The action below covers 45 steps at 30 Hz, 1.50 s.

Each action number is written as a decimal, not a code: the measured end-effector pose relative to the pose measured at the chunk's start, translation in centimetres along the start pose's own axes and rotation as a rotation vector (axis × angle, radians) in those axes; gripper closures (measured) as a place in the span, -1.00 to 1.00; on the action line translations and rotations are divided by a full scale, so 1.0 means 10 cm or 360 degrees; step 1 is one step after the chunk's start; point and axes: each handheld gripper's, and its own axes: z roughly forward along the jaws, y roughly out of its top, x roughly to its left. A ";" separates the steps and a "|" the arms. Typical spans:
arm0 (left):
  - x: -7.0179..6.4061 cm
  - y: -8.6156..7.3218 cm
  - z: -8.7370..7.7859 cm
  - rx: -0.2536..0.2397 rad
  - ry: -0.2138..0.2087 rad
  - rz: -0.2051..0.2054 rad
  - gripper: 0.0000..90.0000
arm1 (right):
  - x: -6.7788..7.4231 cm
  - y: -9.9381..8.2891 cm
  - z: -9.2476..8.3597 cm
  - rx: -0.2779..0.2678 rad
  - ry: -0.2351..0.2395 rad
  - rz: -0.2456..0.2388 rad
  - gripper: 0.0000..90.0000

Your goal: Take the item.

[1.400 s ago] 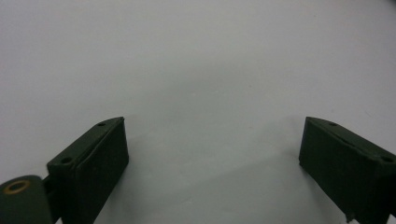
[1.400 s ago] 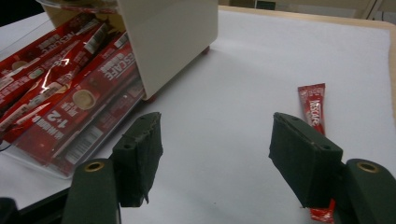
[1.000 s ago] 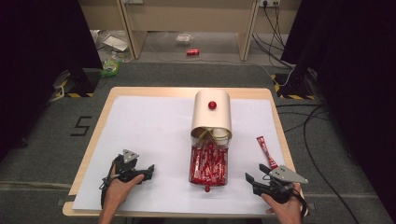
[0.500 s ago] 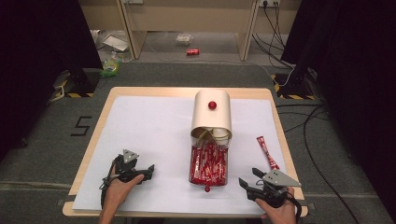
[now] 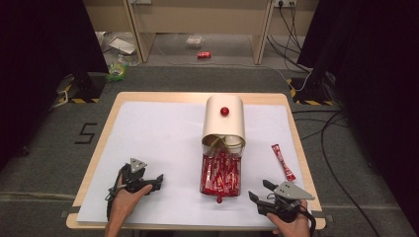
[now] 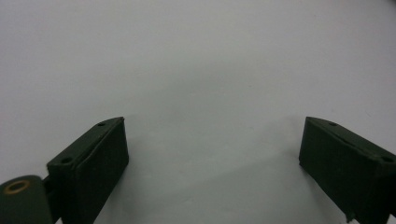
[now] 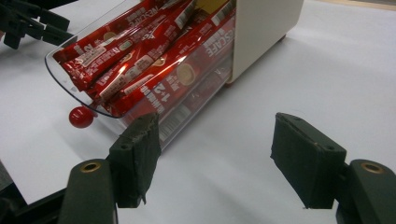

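A white sheet (image 5: 163, 133) covers the wooden table (image 5: 113, 106), with grey floor around it. Nearest me, my left gripper (image 5: 153, 180) rests on the sheet, jaws wide apart with nothing between them. My right gripper (image 5: 259, 190) sits near the front edge, jaws also apart and empty. Just past it is the clear drawer (image 7: 140, 93), pulled out of the cream box (image 5: 224, 121) and full of red coffee sticks (image 5: 221, 170). One loose coffee stick (image 5: 282, 161) lies on the sheet to the right of the drawer. I think that stick is yet to go in, and then the drawer gets pushed shut.
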 end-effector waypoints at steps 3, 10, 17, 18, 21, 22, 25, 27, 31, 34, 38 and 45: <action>0.00 0.00 0.00 0.0000 0.0001 0.0002 -0.83 | 0.03 0.00 0.01 0.0007 0.0011 -0.0010 -0.27; 0.00 0.00 0.00 0.0000 0.0002 0.0001 -0.83 | 0.08 -0.01 0.03 0.0014 0.0031 -0.0032 -0.27; 0.00 0.00 0.00 0.0001 0.0000 0.0001 -0.83 | 0.11 -0.01 0.05 0.0017 0.0045 -0.0037 -0.27; 0.00 0.00 0.00 0.0001 0.0001 0.0001 -0.83 | 0.11 -0.01 0.05 0.0020 0.0049 -0.0044 -0.27; 0.00 0.00 0.00 0.0003 0.0002 0.0003 -0.83 | 0.13 -0.01 0.06 0.0024 0.0059 -0.0039 -0.28; 0.00 0.00 0.00 0.0001 0.0001 0.0001 -0.83 | 0.14 -0.01 0.06 0.0021 0.0063 -0.0047 -0.28; 0.00 0.00 0.00 0.0001 0.0001 0.0001 -0.83 | 0.16 -0.01 0.07 0.0022 0.0080 -0.0045 -0.28; 0.00 0.00 0.00 0.0003 0.0002 0.0003 -0.84 | 0.18 -0.01 0.07 0.0023 0.0091 -0.0053 -0.28; 0.00 0.00 0.00 0.0004 0.0003 0.0004 -0.84 | 0.20 -0.02 0.08 0.0026 0.0111 -0.0061 -0.30; 0.00 0.00 0.00 0.0005 0.0003 0.0003 -0.84 | 0.22 -0.02 0.10 0.0029 0.0120 -0.0066 -0.34; 0.00 0.00 0.00 0.0005 0.0004 0.0003 -0.84 | 0.23 -0.02 0.11 0.0035 0.0116 -0.0065 -0.41; 0.00 0.00 0.00 0.0005 0.0002 0.0003 -0.84 | 0.24 -0.02 0.13 0.0050 0.0114 -0.0070 -0.45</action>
